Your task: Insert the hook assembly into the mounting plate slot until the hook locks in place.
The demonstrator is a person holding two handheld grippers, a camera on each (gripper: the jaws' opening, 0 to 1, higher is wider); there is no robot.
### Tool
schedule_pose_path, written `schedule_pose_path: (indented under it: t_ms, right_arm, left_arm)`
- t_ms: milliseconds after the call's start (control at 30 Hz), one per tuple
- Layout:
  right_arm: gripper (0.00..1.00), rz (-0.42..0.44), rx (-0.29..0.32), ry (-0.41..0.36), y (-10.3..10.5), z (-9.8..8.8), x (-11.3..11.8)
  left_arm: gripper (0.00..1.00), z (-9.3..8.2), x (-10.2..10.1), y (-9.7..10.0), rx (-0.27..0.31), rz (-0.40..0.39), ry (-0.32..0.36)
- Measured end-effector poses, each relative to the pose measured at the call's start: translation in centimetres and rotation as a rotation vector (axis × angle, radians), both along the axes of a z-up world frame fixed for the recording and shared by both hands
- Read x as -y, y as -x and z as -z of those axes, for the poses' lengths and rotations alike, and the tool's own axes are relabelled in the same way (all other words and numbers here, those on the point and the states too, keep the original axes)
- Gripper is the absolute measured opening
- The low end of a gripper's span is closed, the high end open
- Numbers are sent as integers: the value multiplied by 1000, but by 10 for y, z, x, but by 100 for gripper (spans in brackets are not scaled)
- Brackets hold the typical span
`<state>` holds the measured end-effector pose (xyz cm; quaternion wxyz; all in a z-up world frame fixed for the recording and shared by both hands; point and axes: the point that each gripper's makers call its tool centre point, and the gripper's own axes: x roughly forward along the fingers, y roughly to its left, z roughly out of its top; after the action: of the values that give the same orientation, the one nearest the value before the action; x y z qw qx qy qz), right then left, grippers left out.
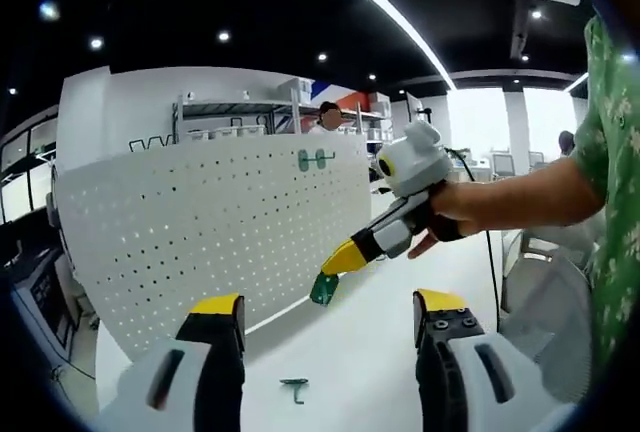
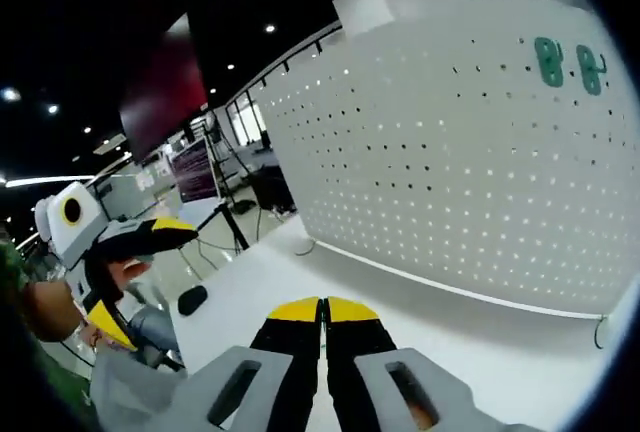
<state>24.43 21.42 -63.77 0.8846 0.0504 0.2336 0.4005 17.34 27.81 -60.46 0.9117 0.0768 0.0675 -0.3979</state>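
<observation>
In front of the white pegboard [image 1: 215, 222], the right gripper [image 1: 335, 264] carries a green hook [image 1: 324, 289] between its yellow fingers, clenched on it, just above the tabletop [image 1: 380, 342]. Judged step: transport toward the board; next comes lining the hook up with a slot and pressing until it locks. Left gripper [image 1: 330, 314] released, fingers apart. A second hook [image 1: 295, 388] lies on the tabletop. Right gripper view adds two hooks already mounted [image 2: 568, 63] high on the board; there the held hook is hidden behind closed fingertips.
</observation>
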Motion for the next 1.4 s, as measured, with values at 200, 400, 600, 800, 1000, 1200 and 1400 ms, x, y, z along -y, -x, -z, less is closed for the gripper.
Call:
schedule_pose_path:
  t_ms: [200,400,600,800,1000,1200,1400]
  right_arm:
    - [0,-46,20,0,13,-37,-7]
    - [0,-70,20,20,24,-48,-9]
    - [0,-82,8,40,33,-51,-9]
    - [0,-93,-18,26,37,-54,-9]
    - [0,-102,-28,13,43,-58,-14]
    - [0,-113,-33,15,45,-58,-17]
    - [0,-117,-38,5,46,-59,-20]
  left_arm:
    - [67,-15,5,2,41,13,0]
    - [63,-18,11,2,64,22,-14]
    - [59,-11,17,-3,84,26,-63]
    - [54,-10,24,-4,120,38,-100]
    - [47,-8,33,-5,145,43,-131]
    - [40,-10,38,-4,185,42,-148]
    - [31,-13,38,-5,210,39,-150]
